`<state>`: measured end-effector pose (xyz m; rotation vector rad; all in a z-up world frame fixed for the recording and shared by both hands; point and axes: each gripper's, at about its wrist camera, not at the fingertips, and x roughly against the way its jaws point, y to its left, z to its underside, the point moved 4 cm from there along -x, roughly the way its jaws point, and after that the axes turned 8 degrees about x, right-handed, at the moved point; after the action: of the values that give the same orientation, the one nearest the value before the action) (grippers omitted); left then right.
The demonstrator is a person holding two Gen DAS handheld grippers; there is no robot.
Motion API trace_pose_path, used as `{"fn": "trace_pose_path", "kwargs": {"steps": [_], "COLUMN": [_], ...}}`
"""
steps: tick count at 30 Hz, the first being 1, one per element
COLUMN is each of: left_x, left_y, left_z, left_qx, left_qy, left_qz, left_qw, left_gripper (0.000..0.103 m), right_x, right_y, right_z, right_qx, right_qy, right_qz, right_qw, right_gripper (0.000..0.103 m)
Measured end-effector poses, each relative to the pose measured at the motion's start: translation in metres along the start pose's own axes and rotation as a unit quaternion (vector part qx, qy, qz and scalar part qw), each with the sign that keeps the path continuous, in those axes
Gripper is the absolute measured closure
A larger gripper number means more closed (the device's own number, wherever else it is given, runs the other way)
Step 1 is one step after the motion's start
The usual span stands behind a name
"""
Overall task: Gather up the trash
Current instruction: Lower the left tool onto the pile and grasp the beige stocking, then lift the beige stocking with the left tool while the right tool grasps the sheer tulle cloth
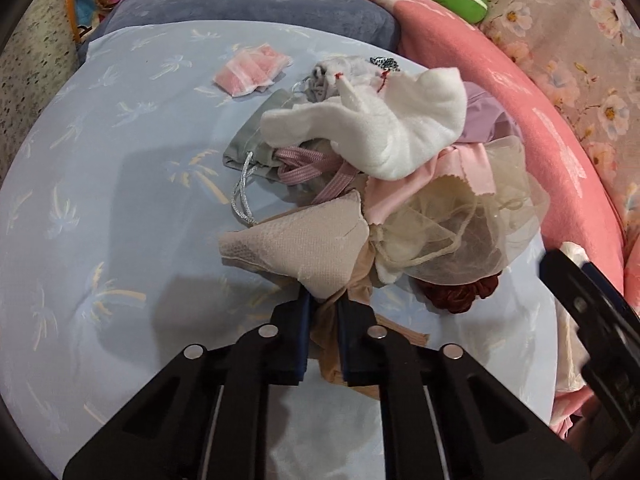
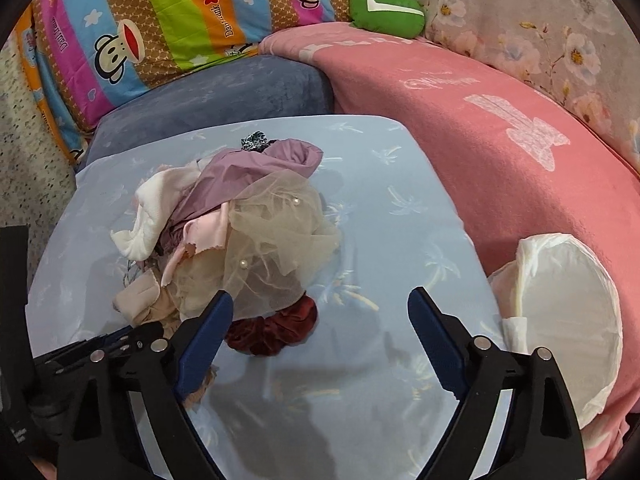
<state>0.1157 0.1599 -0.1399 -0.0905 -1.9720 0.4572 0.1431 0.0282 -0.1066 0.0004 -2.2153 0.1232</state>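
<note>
A pile of cloth scraps (image 1: 372, 128) lies on the pale blue palm-print sheet (image 1: 100, 200): white fleece, a cream mesh bag (image 1: 452, 232), pink ribbon, a grey pouch (image 1: 256, 148) and a dark red scrunchie (image 1: 460, 294). My left gripper (image 1: 326, 308) is shut on the near corner of a beige textured cloth (image 1: 304, 244), with tan stocking fabric bunched between its fingers. My right gripper (image 2: 320, 298) stands open just above the sheet. The scrunchie (image 2: 276, 332) lies between its fingers, close to the left one, with no pad pressing on it.
A white bag-lined bin (image 2: 560, 320) sits at the right on the pink blanket (image 2: 460, 128). A small pink packet (image 1: 250, 70) lies apart at the far side of the sheet. A blue-grey cushion (image 2: 224, 92), striped cartoon bedding and a green pillow (image 2: 386, 8) line the back.
</note>
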Motion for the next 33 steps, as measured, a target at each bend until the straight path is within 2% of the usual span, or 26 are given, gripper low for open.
{"fn": "trace_pose_path", "kwargs": {"steps": [6,8,9,10,11,18,26,33], "left_x": [0.013,0.018,0.019,0.021,0.023,0.039,0.067,0.081], "left_y": [-0.001,0.0,-0.001,0.0,-0.002,-0.013,-0.04,-0.07], "left_z": [-0.004,-0.005,-0.005,-0.006,-0.006,-0.005,0.002,0.011], "left_qx": [-0.011,-0.018,-0.021,-0.024,-0.027,-0.045,-0.071,-0.096], "left_qy": [-0.01,-0.015,-0.016,-0.018,-0.019,-0.039,-0.059,-0.071], "left_qz": [0.006,0.005,0.004,0.002,0.002,0.002,0.028,0.047], "left_qw": [0.9999,0.9997,0.9996,0.9995,0.9994,0.9982,0.9953,0.9917], "left_gripper": [0.094,0.094,0.094,0.094,0.094,0.094,0.094,0.094], "right_x": [-0.028,-0.036,-0.04,-0.041,-0.041,-0.008,0.051,0.1], "right_y": [0.023,0.026,0.027,0.027,0.027,0.009,-0.025,-0.052], "right_z": [-0.011,-0.011,-0.01,-0.008,-0.006,0.007,0.012,0.002], "right_qx": [-0.002,-0.004,-0.005,-0.009,-0.012,-0.035,-0.063,-0.07], "right_qy": [0.018,0.03,0.036,0.04,0.04,0.017,-0.028,-0.074], "right_qz": [-0.039,-0.042,-0.044,-0.046,-0.048,-0.046,-0.037,-0.035], "right_qw": [0.999,0.999,0.998,0.998,0.998,0.998,0.997,0.994], "right_gripper": [0.049,0.073,0.081,0.095,0.101,0.103,0.102,0.102]}}
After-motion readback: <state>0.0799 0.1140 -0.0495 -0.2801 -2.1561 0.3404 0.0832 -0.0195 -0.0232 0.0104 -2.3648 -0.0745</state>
